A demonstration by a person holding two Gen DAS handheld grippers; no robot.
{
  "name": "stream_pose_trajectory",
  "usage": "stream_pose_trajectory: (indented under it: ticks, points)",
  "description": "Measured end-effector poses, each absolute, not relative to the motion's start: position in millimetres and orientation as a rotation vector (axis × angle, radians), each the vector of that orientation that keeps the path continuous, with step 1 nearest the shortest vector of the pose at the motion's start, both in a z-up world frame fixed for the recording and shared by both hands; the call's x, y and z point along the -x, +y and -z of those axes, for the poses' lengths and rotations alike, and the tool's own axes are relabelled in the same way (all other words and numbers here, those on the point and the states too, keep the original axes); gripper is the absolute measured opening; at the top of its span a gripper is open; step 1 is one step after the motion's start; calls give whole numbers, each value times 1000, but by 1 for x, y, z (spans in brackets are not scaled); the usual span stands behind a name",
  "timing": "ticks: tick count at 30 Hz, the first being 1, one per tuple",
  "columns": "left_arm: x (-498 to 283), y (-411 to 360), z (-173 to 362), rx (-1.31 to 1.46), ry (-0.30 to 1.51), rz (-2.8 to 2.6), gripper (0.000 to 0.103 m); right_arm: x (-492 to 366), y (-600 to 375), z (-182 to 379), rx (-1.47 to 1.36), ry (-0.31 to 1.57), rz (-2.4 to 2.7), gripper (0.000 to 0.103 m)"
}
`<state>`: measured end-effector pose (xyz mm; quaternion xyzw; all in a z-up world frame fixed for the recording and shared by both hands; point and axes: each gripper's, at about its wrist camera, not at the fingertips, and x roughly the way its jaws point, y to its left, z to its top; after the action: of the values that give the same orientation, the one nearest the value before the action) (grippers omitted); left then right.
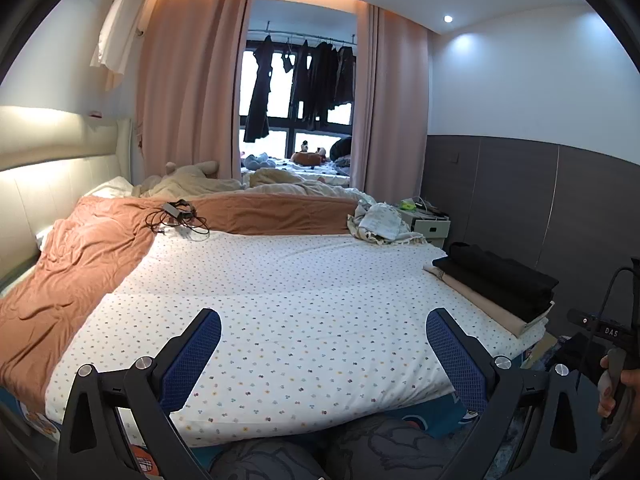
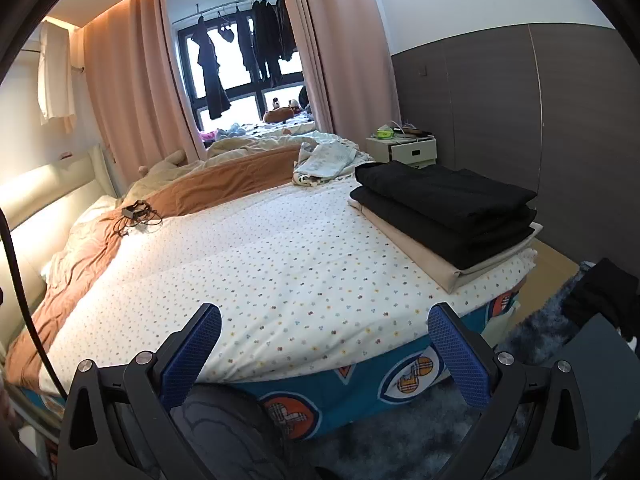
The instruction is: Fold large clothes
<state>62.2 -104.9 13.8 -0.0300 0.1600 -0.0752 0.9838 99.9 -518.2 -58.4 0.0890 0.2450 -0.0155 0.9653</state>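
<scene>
Both tongs, left (image 1: 323, 334) and right (image 2: 324, 330), gape empty over the bed (image 2: 280, 264); the folded stack (image 2: 448, 216) lies right of frame, long axis receding, nearer the right tongs.

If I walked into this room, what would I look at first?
Probably the big bed with its dotted white sheet, filling the middle of the room. Next, the neat stack of folded clothes, black on top of beige, at the bed's right corner. Dark clothes hang in the bright window at the back, and both blue-padded tools, left tool and right tool, are open and empty.
</scene>
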Motion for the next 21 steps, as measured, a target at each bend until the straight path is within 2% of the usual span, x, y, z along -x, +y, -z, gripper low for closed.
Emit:
stream_pose_trajectory:
  ticks: [21]
  points:
    - [-60,-99,-11,81,323,151,102,-109,-502,68,-168,521,10,103]
